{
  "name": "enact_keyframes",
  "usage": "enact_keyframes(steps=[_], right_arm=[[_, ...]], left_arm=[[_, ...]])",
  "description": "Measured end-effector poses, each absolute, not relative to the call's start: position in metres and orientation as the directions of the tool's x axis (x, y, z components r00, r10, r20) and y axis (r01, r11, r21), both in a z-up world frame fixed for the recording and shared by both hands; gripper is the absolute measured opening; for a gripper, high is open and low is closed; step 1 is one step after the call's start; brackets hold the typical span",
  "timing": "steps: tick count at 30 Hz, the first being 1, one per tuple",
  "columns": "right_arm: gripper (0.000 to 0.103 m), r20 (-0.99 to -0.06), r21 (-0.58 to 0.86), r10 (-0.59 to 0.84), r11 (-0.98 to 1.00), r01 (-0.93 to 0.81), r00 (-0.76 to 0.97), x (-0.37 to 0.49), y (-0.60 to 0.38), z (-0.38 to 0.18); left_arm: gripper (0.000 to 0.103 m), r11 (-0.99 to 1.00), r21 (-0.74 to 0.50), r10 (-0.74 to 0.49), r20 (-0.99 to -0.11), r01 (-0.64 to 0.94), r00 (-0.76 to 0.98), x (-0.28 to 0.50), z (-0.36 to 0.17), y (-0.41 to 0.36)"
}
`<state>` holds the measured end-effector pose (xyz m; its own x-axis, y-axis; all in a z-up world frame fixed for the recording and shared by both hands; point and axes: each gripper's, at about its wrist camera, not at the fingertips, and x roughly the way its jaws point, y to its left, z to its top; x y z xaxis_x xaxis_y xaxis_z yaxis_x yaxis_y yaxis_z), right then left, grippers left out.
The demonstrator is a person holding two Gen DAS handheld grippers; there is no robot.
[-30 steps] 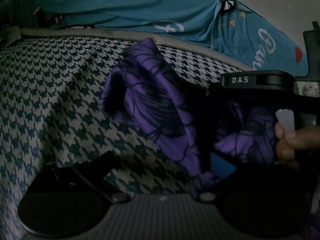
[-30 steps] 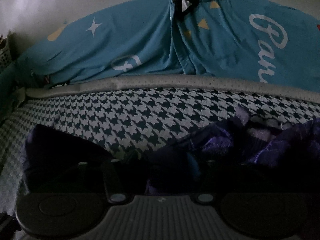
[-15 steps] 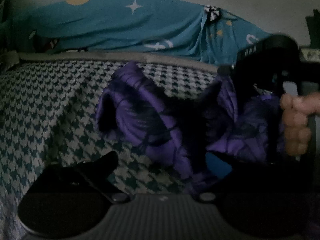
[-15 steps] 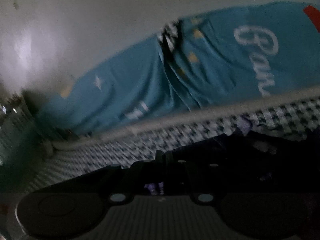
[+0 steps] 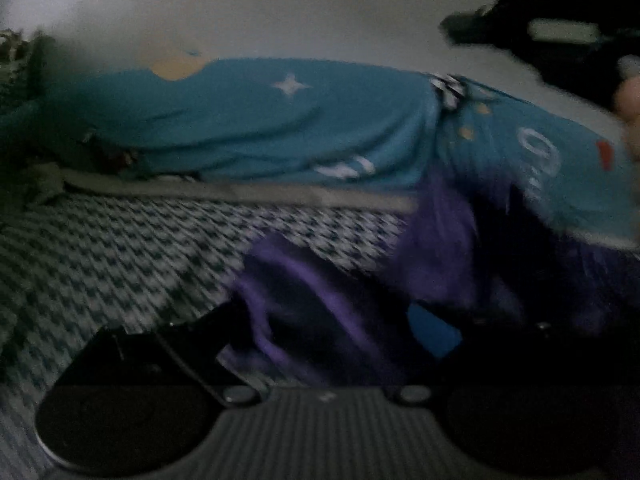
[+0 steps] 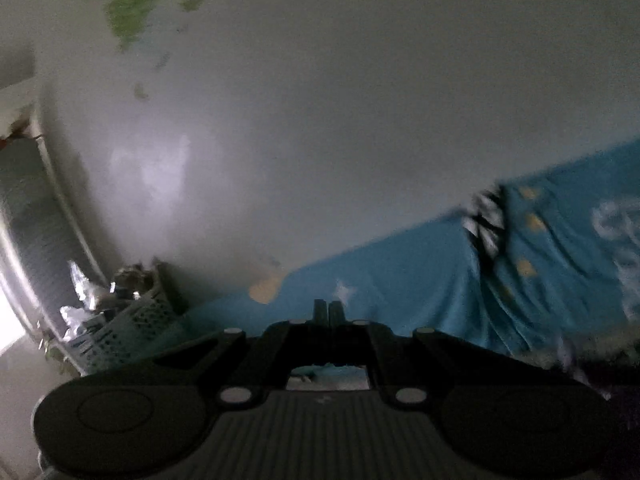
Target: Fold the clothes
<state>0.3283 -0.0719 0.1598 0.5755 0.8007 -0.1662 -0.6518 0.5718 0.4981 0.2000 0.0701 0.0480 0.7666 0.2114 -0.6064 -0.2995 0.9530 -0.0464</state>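
A purple garment with dark print [image 5: 304,280] lies bunched on the houndstooth bed sheet [image 5: 120,256] and drapes over the right side of my left gripper [image 5: 328,332]. That gripper's jaws stand wide open; the left finger [image 5: 160,348] is bare and the cloth hides most of the right one. My right gripper [image 6: 329,311] is shut, tips together, raised in front of the wall, and no cloth shows between them. A dark fold of the garment [image 6: 588,364] sits at its lower right. From the left wrist, the right gripper [image 5: 560,36] is a blurred shape high up, held by a hand [image 5: 630,100].
Teal printed bedding [image 5: 280,132] is heaped along the wall behind a grey piped edge [image 5: 280,194]. A pale laundry basket [image 6: 132,324] full of things stands at the far left by a bright window frame [image 6: 24,248]. The wall [image 6: 320,120] is plain.
The right gripper shut, rose and tilted up from the cloth to face the wall. The left gripper lifted and tilted up a little, with the purple garment still over it.
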Motion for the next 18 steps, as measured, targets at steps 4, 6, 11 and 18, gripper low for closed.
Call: enact_keyframes(steps=[4, 6, 11, 18], right_arm=[[0.004, -0.187, 0.469, 0.791, 0.593, -0.655, 0.583, 0.327, -0.062, 0.163], [0.004, -0.227, 0.444, 0.767, 0.629, -0.638, 0.600, 0.334, -0.063, 0.157], [0.005, -0.304, 0.383, 0.697, 0.713, -0.587, 0.649, 0.351, -0.084, 0.144], [0.009, -0.386, 0.342, 0.605, 0.795, -0.501, 0.696, 0.375, -0.124, 0.124]], left_arm=[[0.096, 0.899, -0.034, 0.323, -0.619, -0.436, 0.716, 0.213, 0.049, 0.103], [0.096, 0.875, -0.080, 0.320, -0.642, -0.477, 0.697, 0.212, 0.050, 0.120], [0.098, 0.866, -0.148, 0.280, -0.650, -0.478, 0.707, 0.204, 0.055, 0.131], [0.102, 0.904, -0.157, 0.225, -0.616, -0.398, 0.755, 0.197, 0.064, 0.110]])
